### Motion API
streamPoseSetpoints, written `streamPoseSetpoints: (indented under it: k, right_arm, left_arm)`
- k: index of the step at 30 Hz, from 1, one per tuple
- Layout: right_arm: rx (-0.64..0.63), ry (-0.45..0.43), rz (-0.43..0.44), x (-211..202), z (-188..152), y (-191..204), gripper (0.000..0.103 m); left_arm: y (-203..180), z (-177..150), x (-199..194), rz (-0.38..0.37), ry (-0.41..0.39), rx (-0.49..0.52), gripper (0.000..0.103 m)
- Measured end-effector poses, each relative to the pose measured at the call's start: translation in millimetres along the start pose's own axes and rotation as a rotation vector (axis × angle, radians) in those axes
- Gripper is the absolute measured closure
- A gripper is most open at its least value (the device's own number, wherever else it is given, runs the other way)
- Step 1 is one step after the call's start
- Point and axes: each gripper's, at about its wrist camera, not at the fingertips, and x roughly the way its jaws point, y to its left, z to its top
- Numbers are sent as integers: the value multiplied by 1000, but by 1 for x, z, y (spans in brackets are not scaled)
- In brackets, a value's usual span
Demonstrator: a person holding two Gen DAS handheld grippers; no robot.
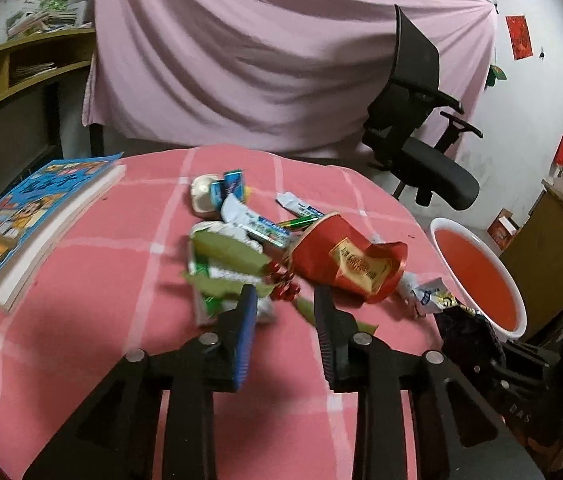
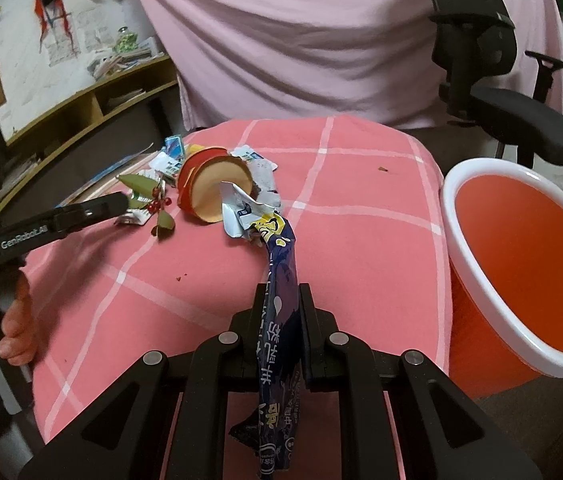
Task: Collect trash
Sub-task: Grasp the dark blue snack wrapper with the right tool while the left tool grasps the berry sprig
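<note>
A heap of trash lies on the pink checked tablecloth [image 1: 93, 320]: a crushed red paper cup [image 1: 345, 264], green and white wrappers [image 1: 225, 256], blue-white sachets [image 1: 257, 224] and a sprig of red berries [image 1: 283, 286]. My left gripper [image 1: 284, 306] is open just in front of the berries, with nothing pressed between its pads; a green wrapper lies behind its left finger. My right gripper [image 2: 281, 294] is shut on a long dark blue wrapper [image 2: 279, 264] that sticks out both ways. To the right, a red bin with a white rim [image 2: 448, 216] stands beside the table.
A blue children's book [image 1: 37, 216] lies at the table's left edge. Behind the table, a black office chair [image 1: 421, 128] stands in front of a pink draped cloth [image 1: 241, 60]. A wooden shelf [image 1: 9, 76] is at the left. A person's hand [image 2: 13, 328] holds the left gripper.
</note>
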Motion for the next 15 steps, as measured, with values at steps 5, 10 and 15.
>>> streamPoseSetpoints:
  k: [5,10,15]
  right_arm:
    - [10,6,12,1,1,-2,92]
    - [15,11,29,2,2,-4,92]
    - [26,13,50,2,2,-7,92]
  left_arm:
    - [-5,10,26,74,53,32,78]
    - [-13,10,42,106,88,71,82]
    - [-8,9,47,99,100,43,97]
